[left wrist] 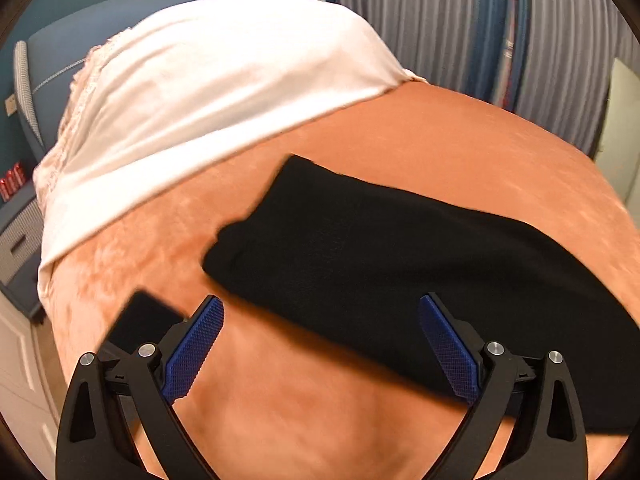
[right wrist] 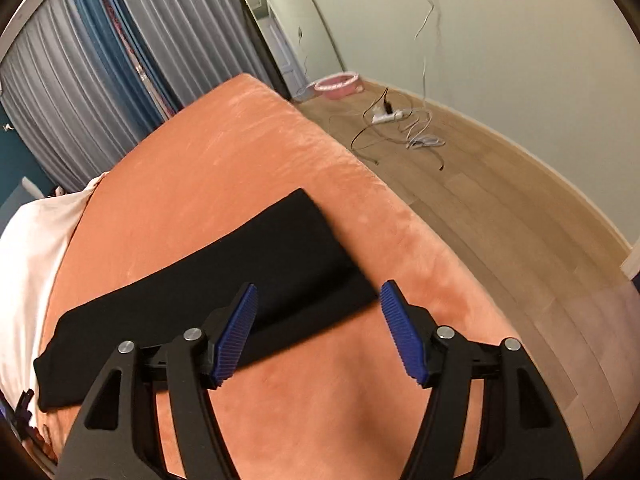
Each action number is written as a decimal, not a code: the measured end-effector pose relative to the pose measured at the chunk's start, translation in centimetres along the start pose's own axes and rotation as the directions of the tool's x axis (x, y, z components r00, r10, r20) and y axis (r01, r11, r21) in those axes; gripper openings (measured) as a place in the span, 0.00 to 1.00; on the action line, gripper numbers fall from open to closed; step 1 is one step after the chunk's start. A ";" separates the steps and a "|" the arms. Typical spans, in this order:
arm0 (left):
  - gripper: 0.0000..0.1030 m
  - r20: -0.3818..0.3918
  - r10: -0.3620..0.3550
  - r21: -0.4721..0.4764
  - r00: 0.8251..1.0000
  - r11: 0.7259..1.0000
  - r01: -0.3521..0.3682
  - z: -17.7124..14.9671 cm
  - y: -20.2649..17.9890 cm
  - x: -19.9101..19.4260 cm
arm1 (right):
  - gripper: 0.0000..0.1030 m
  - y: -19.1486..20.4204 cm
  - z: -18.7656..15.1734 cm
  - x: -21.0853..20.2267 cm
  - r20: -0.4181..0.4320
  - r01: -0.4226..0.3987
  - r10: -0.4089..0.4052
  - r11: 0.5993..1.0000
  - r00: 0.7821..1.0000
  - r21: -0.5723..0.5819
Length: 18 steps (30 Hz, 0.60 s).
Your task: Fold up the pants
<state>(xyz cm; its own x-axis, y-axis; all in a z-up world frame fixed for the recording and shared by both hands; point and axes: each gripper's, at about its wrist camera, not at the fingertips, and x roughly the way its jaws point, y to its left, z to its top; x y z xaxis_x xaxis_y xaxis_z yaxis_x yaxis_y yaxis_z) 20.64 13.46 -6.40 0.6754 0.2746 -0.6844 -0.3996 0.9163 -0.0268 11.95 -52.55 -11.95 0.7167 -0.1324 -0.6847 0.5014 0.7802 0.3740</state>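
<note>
The black pants (left wrist: 384, 256) lie folded into a long narrow strip on the orange bed cover (left wrist: 304, 412). In the left wrist view my left gripper (left wrist: 322, 312) is open and empty, raised over the strip's near edge. In the right wrist view the same pants (right wrist: 224, 280) run from lower left to the middle. My right gripper (right wrist: 318, 300) is open and empty, hovering over the strip's right end, near the bed cover's (right wrist: 320, 412) right edge.
A white sheet (left wrist: 224, 92) covers the head of the bed. A dark flat object (left wrist: 140, 320) lies on the cover left of my left gripper. Curtains (left wrist: 480, 28) hang behind. Wooden floor (right wrist: 500, 208) with cables, a power strip (right wrist: 386, 116) and a pink bowl (right wrist: 336, 84) lies right of the bed.
</note>
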 end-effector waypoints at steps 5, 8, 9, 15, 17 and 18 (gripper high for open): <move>0.94 -0.046 -0.008 0.129 0.999 0.992 0.013 -2.0 -5.2 -3.6 | 0.31 0.7 -0.3 4.7 -0.078 -0.039 0.039 0.999 0.996 -0.008; 0.94 -0.036 0.004 0.219 0.999 0.976 0.004 -3.7 -8.2 -5.7 | 0.10 0.6 -0.9 3.4 -0.043 -0.083 0.082 0.996 0.996 -0.021; 0.94 -0.034 0.010 0.243 0.999 0.970 -0.002 -4.2 -9.0 -6.4 | 0.10 0.0 -1.2 2.1 -0.018 -0.098 0.098 0.995 0.995 -0.026; 0.94 -0.110 -0.030 0.312 0.993 0.948 0.064 -6.9 -12.6 -6.6 | 0.16 -2.2 -3.1 3.8 -0.077 -0.099 0.094 0.993 0.993 -0.061; 0.94 -0.144 -0.013 0.318 0.989 0.946 0.059 -7.4 -13.4 -6.1 | 0.28 -2.6 -2.6 1.9 -0.050 -0.119 0.118 0.993 0.992 -0.019; 0.94 -0.153 -0.019 0.314 0.988 0.947 0.067 -7.5 -13.8 -6.1 | 0.38 -2.8 -2.6 1.1 -0.025 -0.100 0.100 0.995 0.995 -0.008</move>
<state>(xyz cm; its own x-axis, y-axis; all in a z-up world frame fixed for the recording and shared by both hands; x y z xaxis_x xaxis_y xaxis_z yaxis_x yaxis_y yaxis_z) 17.36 -3.04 -7.28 0.5804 0.2096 -0.7869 -0.1387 0.9776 0.1581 10.09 -53.30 -15.41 0.7507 -0.0383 -0.6595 0.4232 0.7944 0.4356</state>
